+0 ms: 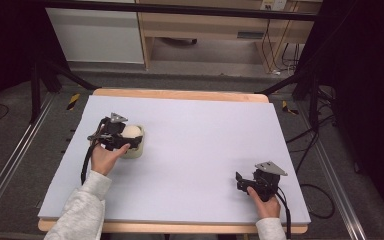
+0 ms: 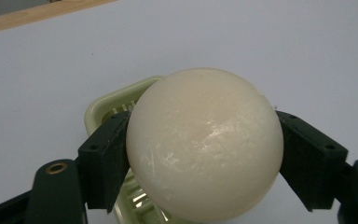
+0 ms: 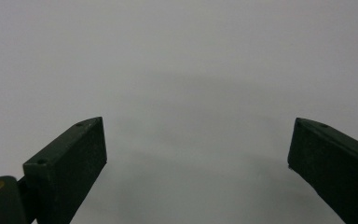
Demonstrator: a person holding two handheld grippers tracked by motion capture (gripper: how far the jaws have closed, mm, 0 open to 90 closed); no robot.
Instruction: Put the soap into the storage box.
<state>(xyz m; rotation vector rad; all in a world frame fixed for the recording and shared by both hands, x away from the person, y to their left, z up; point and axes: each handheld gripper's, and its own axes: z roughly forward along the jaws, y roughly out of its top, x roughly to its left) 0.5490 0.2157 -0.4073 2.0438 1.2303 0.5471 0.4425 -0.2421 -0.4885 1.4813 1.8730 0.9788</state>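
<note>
Fingers of the left gripper (image 2: pixel 204 158) are clenched on a smooth, cream-white ball (image 2: pixel 204 144), one black pad pressed against each flank at about its widest part. Directly beneath and just beyond the fingers sits a pale green, slotted plastic container (image 2: pixel 103 103); its rounded corner shows past the left finger (image 2: pixel 105 161) and its ribbed floor shows under the ball. Whether the ball touches that floor or hangs just above it cannot be told. A sphere has no long axis, so the coming move turns only on this vertical relation: ball over container, fingers straddling both.

From the high view the left gripper (image 1: pixel 128 140) lies on the left half of the pale lavender bench (image 1: pixel 200 150), with the ball (image 1: pixel 131 131) and the container (image 1: pixel 136 151) tucked right at its fingertips. The left hand (image 1: pixel 105 159) is by far the nearer one. The right gripper (image 1: pixel 239 181) rests well apart near the bench's front right, its fingers (image 3: pixel 67 170) spread wide and released, with bare bench surface between them.

The left gripper view gives the pad contact and the container's slots, which the high view blurs; the high view alone gives how far the two hands stand apart.
</note>
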